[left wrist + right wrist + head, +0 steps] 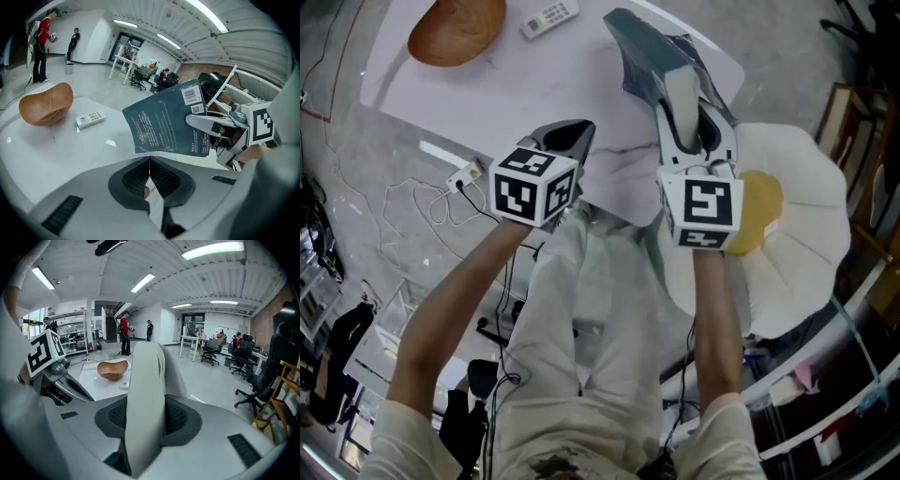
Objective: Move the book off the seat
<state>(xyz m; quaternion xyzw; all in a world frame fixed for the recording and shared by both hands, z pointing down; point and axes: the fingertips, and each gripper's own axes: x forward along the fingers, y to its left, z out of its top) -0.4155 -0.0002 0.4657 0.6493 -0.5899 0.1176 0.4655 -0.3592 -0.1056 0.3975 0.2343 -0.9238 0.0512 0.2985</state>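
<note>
My right gripper [694, 108] is shut on a dark teal book [649, 49] and holds it up on edge, off the seat and over the right end of the white table [441, 89]. In the right gripper view the book [146, 390] stands edge-on between the pads, pale pages toward the camera. The left gripper view shows its back cover [166, 123] with barcodes. My left gripper [572, 131] is shut and empty, hovering to the left of the book above the table's near edge. The white petal-shaped seat [806, 216] with a yellow cushion [761, 211] is at the right.
A wooden bowl [455, 28] and a white remote [549, 17] lie at the table's far side. A power strip [466, 175] and cables lie on the floor at the left. A wooden frame [853, 122] stands beside the seat. People stand far off in the room.
</note>
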